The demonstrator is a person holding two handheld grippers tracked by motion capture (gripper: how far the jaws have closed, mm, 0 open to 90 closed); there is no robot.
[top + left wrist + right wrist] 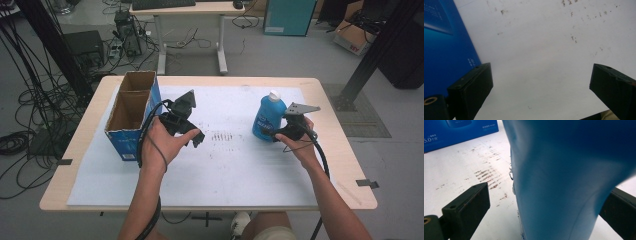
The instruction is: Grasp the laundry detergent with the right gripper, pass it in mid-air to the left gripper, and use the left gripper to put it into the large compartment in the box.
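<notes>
The blue plastic bottle with a white cap (269, 119) stood upright on the white sheet (225, 170) covering the light wooden table (340, 145), well to the right of the open blue cardboard box (131, 117). A label was present on the bottle's front in the high view, but its writing was too small to read. In the right gripper view the bottle's blue body (574, 182) stood between the two black jaws, which were spread wide; the left jaw stood clear of the bottle with sheet visible between, and contact at the right jaw could not be determined. The right gripper (287, 131) sat just right of the bottle, at its lower half, nothing yet clamped.

Between bottle and box, a patch of brown scuff marks (220, 136) lay on the sheet, also seen left of the bottle in the right gripper view (487, 178).

The left gripper (192, 136) was held just right of the box, well apart from the bottle. In the left gripper view its jaws were spread wide with bare sheet (539, 62) between them and nothing held; the box's blue wall (446, 50) stood beside the left jaw.

The box side carried white print: "5.0" followed by characters in the right gripper view (456, 132); the rest was illegible.
</notes>
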